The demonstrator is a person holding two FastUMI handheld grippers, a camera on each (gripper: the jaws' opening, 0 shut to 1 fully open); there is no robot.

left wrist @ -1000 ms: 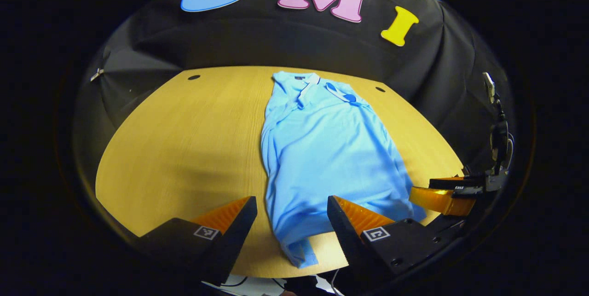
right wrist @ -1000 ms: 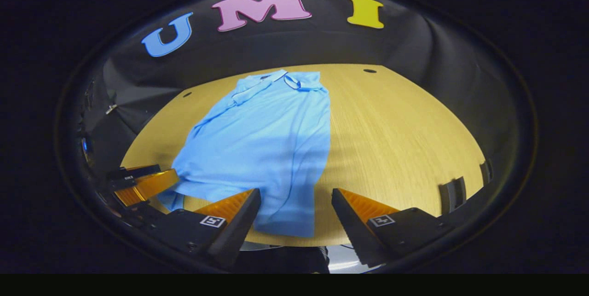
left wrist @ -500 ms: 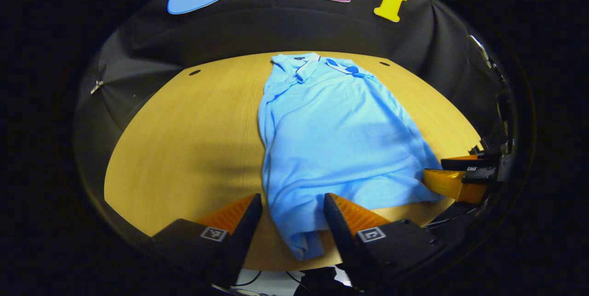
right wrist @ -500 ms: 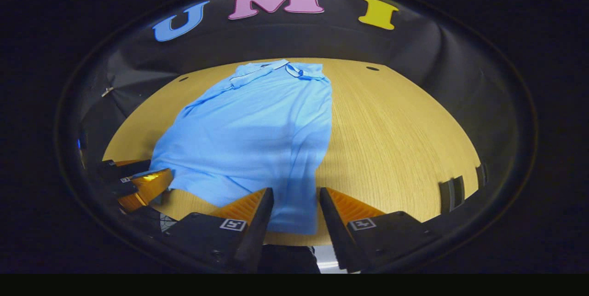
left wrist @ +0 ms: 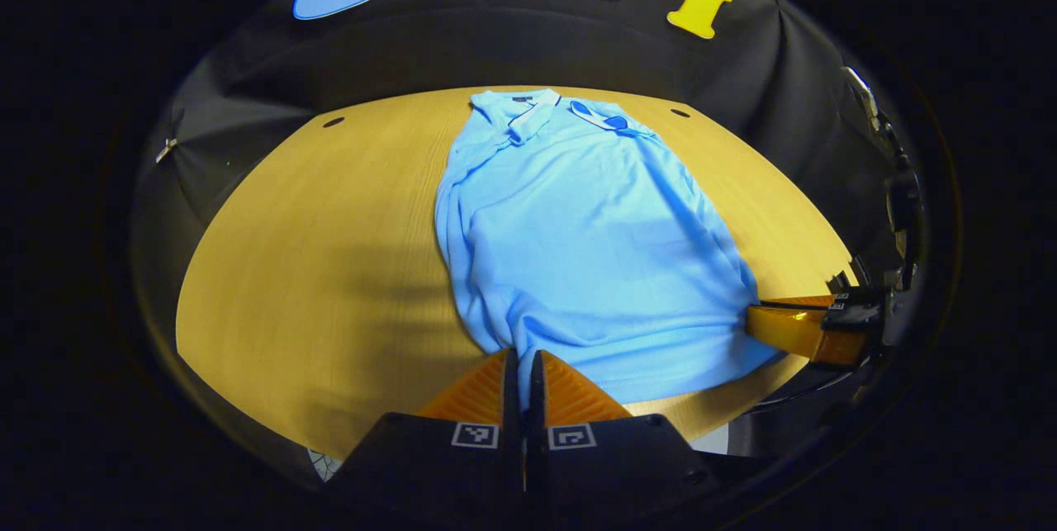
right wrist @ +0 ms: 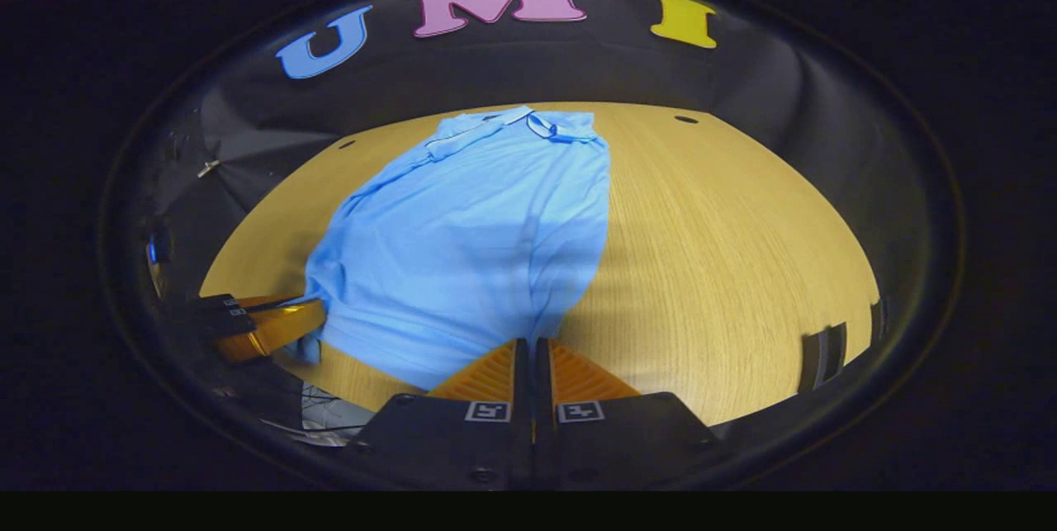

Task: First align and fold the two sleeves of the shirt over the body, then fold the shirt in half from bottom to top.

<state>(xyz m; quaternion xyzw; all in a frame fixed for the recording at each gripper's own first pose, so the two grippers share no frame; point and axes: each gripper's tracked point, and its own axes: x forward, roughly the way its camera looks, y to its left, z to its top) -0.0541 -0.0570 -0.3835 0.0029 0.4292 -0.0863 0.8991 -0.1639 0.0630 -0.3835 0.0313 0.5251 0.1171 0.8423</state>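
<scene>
- The bench (left wrist: 330, 250) carries the shirt (left wrist: 578, 234), lying flat with its collar at the far end and sleeves already folded in.
- My left hand-held gripper (left wrist: 522, 366) and right hand-held gripper (right wrist: 532, 353) are each pinching a bottom hem corner.
- I'd lift both evenly toward the collar so the fold stays square.

Hem of shirt (left wrist: 578, 242) at near left corner hidden between closed fingers (left wrist: 483, 382) of left gripper (left wrist: 522, 366); cloth pinched there cannot be made out. In right gripper view, near right hem corner covered likewise by fingers (right wrist: 578, 378) of right gripper (right wrist: 533, 353). Folded sleeves under collar (left wrist: 537, 106) too small to be told apart. Near edge of bench (left wrist: 314, 267) cut off by gripper bodies. Items below bench edge (right wrist: 318, 411) blurred, not identifiable. Dark fittings at right rim (right wrist: 822, 349) cut off.
</scene>
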